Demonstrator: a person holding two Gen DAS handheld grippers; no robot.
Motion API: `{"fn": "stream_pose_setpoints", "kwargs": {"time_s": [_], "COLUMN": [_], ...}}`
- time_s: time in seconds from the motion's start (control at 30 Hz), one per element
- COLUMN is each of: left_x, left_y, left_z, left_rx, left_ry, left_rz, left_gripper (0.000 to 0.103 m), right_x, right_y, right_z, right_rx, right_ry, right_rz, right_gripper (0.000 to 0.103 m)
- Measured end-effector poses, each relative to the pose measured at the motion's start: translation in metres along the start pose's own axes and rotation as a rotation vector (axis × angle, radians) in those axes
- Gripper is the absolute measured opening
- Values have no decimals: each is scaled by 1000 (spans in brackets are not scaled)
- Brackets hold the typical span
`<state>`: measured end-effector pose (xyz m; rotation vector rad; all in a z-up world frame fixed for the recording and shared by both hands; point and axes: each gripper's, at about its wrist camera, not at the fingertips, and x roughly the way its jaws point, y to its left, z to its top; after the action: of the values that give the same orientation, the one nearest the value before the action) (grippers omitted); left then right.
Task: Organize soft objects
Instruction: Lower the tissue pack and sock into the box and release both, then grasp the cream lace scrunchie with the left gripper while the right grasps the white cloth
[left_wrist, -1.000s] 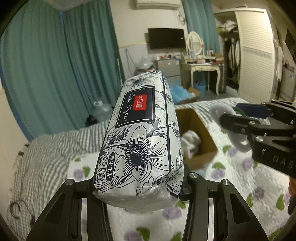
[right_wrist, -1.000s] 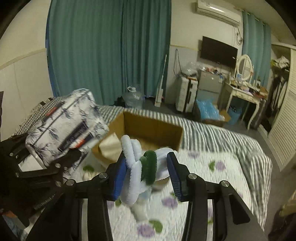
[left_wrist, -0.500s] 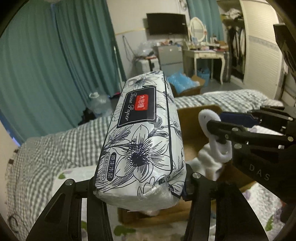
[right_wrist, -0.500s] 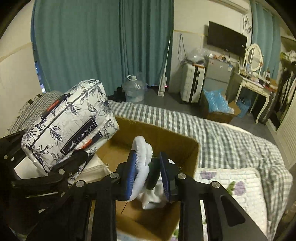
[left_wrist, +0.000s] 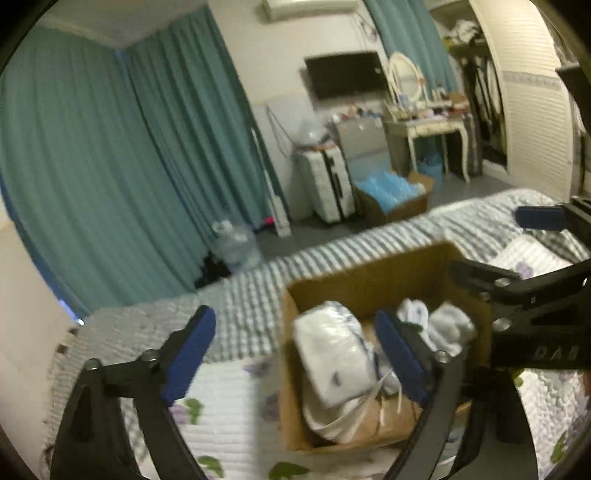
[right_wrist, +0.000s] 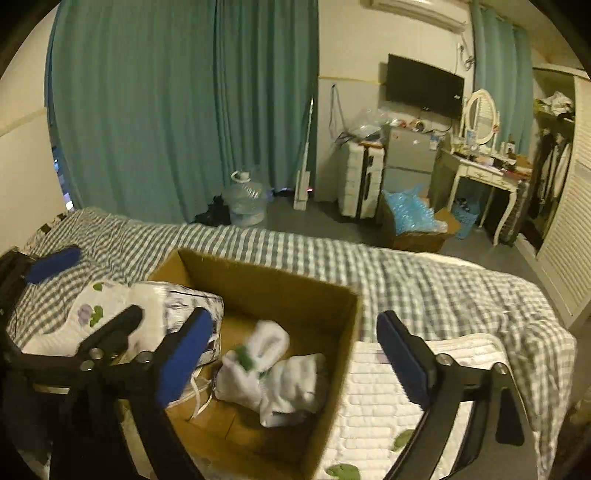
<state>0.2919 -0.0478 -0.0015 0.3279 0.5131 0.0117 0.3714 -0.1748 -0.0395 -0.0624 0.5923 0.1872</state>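
An open cardboard box (left_wrist: 369, 284) (right_wrist: 280, 280) sits on the bed. The floral tissue pack (left_wrist: 334, 363) (right_wrist: 192, 306) lies in its left part. The white plush toy with green bits (right_wrist: 269, 373) (left_wrist: 439, 328) lies in its middle. My left gripper (left_wrist: 295, 358) is open and empty, just above the box's near left side. My right gripper (right_wrist: 291, 354) is open and empty above the box; it also shows at the right of the left wrist view (left_wrist: 524, 295).
The box rests on a white floral quilt (right_wrist: 399, 398) over a grey checked blanket (right_wrist: 424, 280). Beyond the bed are teal curtains (right_wrist: 177, 110), a water jug (right_wrist: 243, 203), a suitcase (right_wrist: 360, 184) and a dressing table (right_wrist: 480, 173).
Both grippers opened. The tissue pack dropped from the left gripper into the box, and the plush toy dropped from the right gripper into the box.
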Motion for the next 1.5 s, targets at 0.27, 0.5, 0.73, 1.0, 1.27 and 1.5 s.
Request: {"fn": "stream_pose_setpoints", "kwargs": {"time_s": [0.27,0.5,0.73,1.0,1.27,1.5], "left_x": [-86,-154,-190,-183,-140,-81], "left_y": [34,52,60,58,45,33], "left_z": [20,29,10,-24,-64,-97], "left_rx": [-47,-78,-113,-155,-187,-207], "left_ry": [-115,-213,-207,-143,-58,51], "left_rz": [58,58,17,4,-31,-57], "left_gripper": [103,103,103,103,103,103], "right_x": [-97,-184,-234,-236,-170,-101], "right_y": [-12,1,26,39,37,34], "right_z": [25,42,27,-9,-55,-95], "right_rx": [40,-7,-71,-100,-55,-26], "right_ry": [-57,-152,-153,-112,14,122], "right_rz": [-89,-134,-127,-104,-36,11], "right_gripper": [103,103,103,103,103,103]}}
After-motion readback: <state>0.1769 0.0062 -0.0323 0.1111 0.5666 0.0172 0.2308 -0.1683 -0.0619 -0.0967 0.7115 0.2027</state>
